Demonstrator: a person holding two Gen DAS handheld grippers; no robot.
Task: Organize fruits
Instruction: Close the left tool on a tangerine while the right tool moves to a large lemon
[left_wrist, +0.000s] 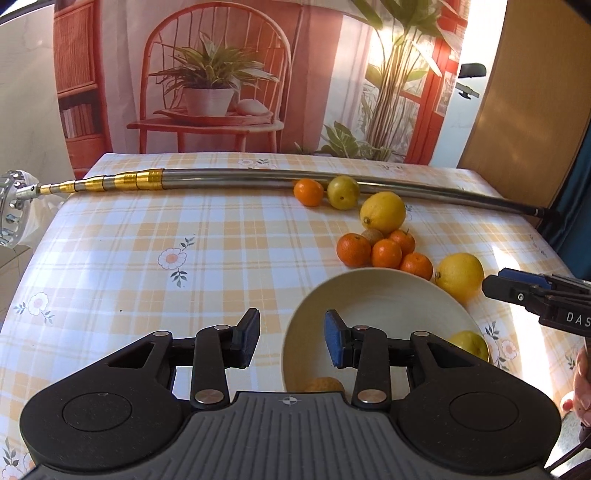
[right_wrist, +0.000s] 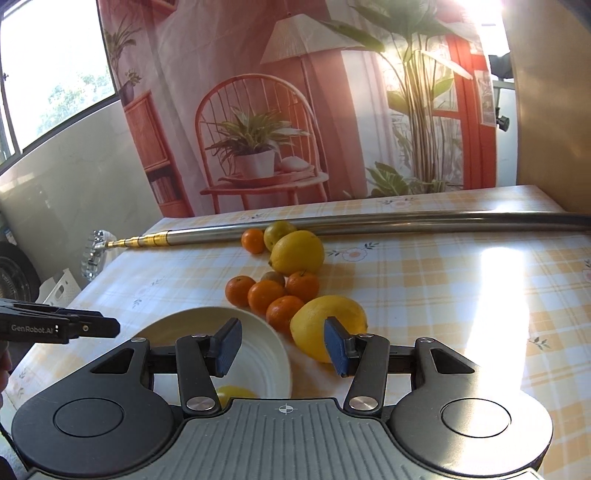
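Fruits: you are looking at lemons and tangerines (right_wrist: 264, 295) lying on the worktop (right_wrist: 443, 295) beyond your jaws; a few are sitting in the bowl (left_wrist: 388, 291).
Right gripper (right_wrist: 282, 345): jaws are gaping empty, nearest lemon (right_wrist: 325, 325) just ahead.
Left gripper (left_wrist: 291, 341): jaws are standing open, empty, over the bowl's rim.
Next: you are likely closing around that lemon, so centre it.

Tablecloth (left_wrist: 147, 229): yellow and white plaid with small flowers
Bowl (left_wrist: 388, 295): cream
Lemons (left_wrist: 383, 212): yellow
Mandarins (left_wrist: 353, 250): orange
Pole (left_wrist: 258, 179): silver with gold bands
Gripper pads (left_wrist: 334, 343): blue
Backdrop (left_wrist: 221, 74): red and white, green plants
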